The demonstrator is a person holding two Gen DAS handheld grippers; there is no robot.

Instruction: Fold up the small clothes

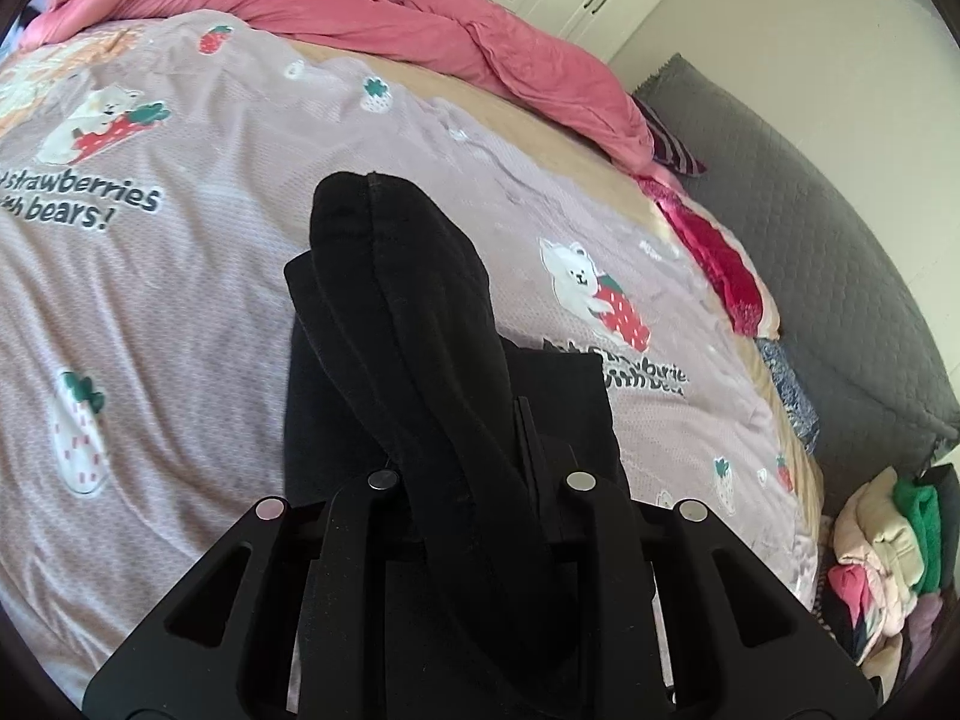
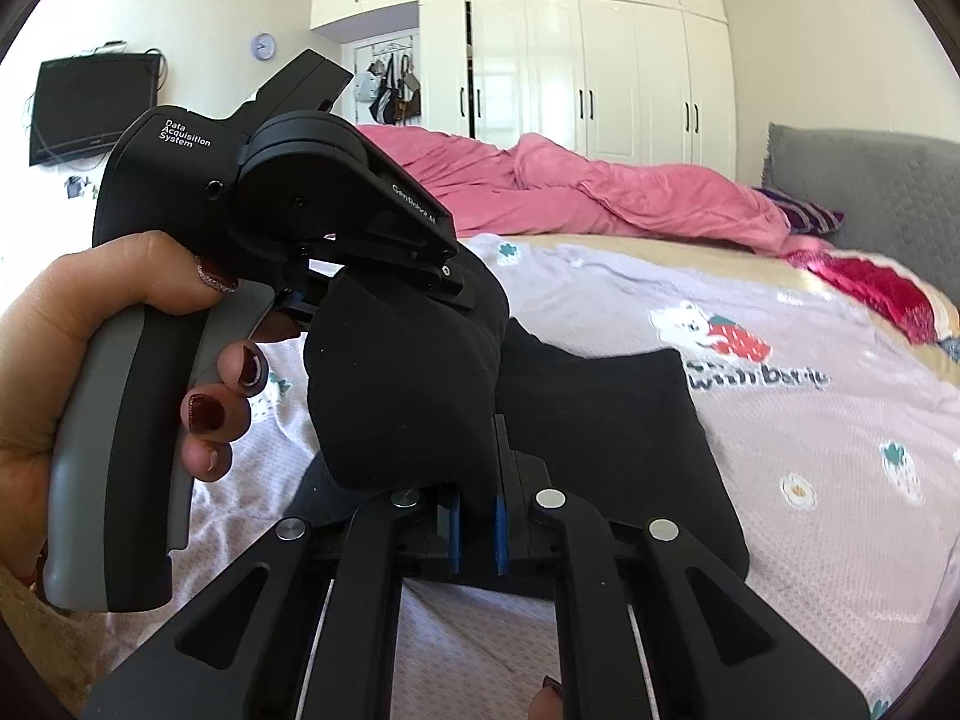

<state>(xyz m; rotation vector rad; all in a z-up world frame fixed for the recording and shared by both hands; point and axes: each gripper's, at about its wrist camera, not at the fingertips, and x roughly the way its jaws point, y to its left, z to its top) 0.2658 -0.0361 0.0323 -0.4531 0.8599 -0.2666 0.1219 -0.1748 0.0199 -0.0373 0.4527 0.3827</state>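
A black garment (image 1: 396,312) lies on the lilac strawberry-and-bear bed sheet (image 1: 180,312), with one edge lifted off it. My left gripper (image 1: 480,420) is shut on that lifted edge, and the cloth bunches up over its fingers and hides most of them. In the right wrist view, a hand (image 2: 54,360) holds the left gripper (image 2: 444,288) above the sheet with black cloth in its jaws. My right gripper (image 2: 477,480) is shut on the same garment (image 2: 630,450) close beside it, the fabric pinched between its blue pads (image 2: 501,525). The rest of the garment lies flat on the bed.
A rumpled pink duvet (image 2: 570,192) covers the far side of the bed. A grey padded headboard (image 1: 810,252) and a red cloth (image 1: 720,264) line the right edge. A heap of clothes (image 1: 888,552) sits beside the bed. White wardrobes (image 2: 600,72) stand behind.
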